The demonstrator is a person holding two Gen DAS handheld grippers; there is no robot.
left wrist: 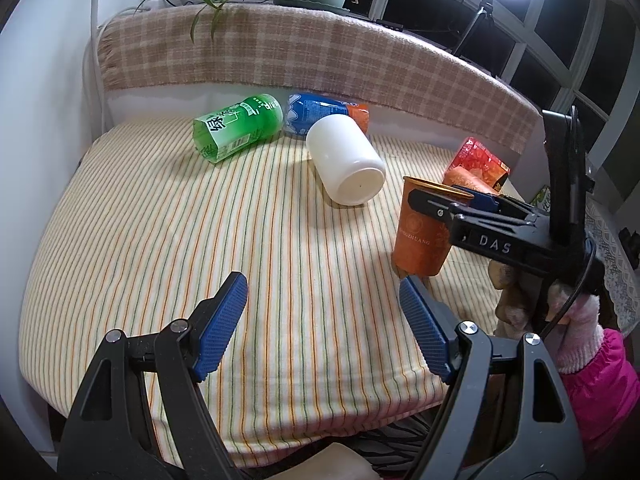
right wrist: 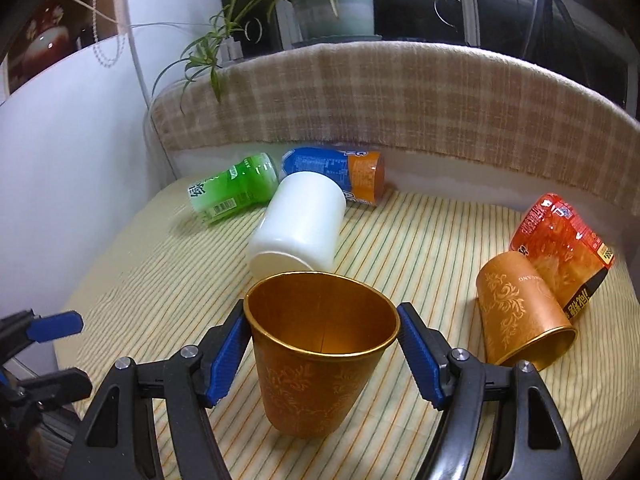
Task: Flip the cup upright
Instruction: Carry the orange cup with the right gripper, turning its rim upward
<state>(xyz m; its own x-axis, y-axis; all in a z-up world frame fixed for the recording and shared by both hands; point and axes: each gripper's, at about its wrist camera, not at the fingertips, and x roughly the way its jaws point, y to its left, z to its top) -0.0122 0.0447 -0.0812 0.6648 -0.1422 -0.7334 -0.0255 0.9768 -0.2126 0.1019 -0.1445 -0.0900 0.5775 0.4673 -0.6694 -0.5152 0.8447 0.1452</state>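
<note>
An orange paper cup (right wrist: 320,364) stands upright on the striped cloth, mouth up, between the fingers of my right gripper (right wrist: 320,344). The left pad touches its rim; a small gap shows at the right pad. The cup also shows in the left wrist view (left wrist: 424,232) with the right gripper (left wrist: 448,200) at its rim. A second orange cup (right wrist: 520,316) lies on its side at the right. A white cup (left wrist: 346,158) lies on its side mid-table. My left gripper (left wrist: 324,320) is open and empty, near the front edge.
A green bottle (left wrist: 236,130) and a blue-orange bottle (left wrist: 320,114) lie at the back. A red snack packet (right wrist: 560,248) lies at the right. A plaid-covered backrest (left wrist: 304,52) bounds the far side, with a potted plant (right wrist: 332,4) behind.
</note>
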